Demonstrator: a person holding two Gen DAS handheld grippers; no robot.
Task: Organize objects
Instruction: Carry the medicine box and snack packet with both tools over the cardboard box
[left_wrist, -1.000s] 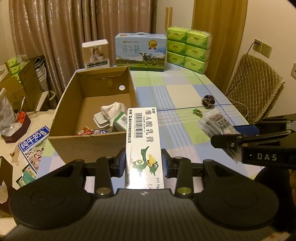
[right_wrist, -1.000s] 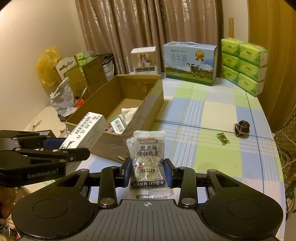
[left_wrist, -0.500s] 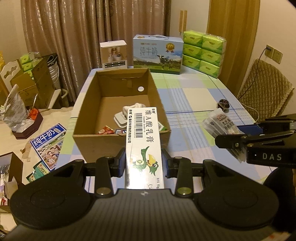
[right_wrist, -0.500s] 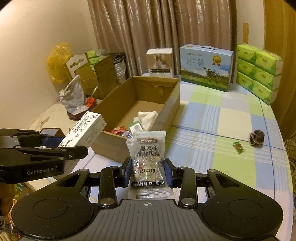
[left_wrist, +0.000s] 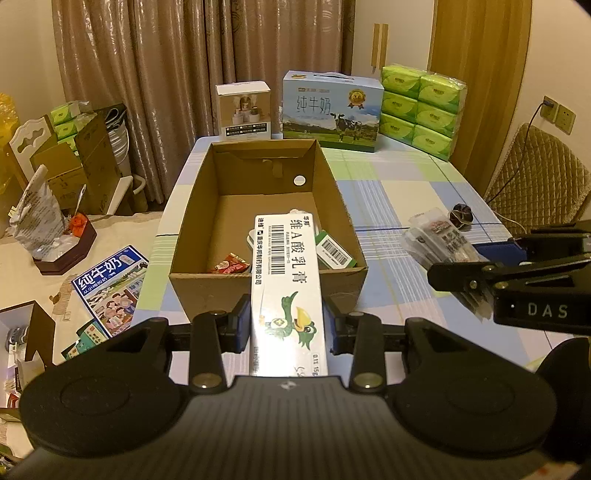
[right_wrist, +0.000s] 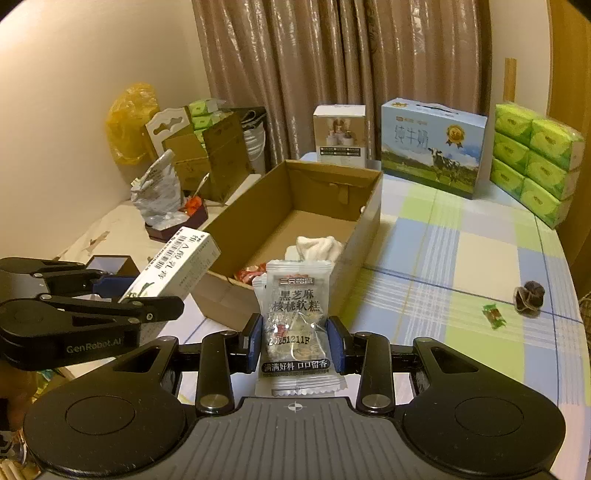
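Table: checked cloth (left_wrist: 391, 192), curtains behind.
Left gripper (left_wrist: 288, 325): pinching ointment box (left_wrist: 286, 280), long axis pointing ahead into cardboard box (left_wrist: 207, 199), nearer arm.
Right gripper (right_wrist: 294, 343): pinching snack packet (right_wrist: 295, 314); cardboard box ahead-left.

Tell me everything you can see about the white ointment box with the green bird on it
The long white cardboard ointment box is rectangular, printed with black Chinese characters, two barcodes and a green cartoon bird with a yellow beak. It looks intact and closed. The left tool is shut on its lower sides, holding it clear of the table, its far end pointing at the open brown cardboard box. In the right wrist view it tilts upward. Only the tool's pads touch it.
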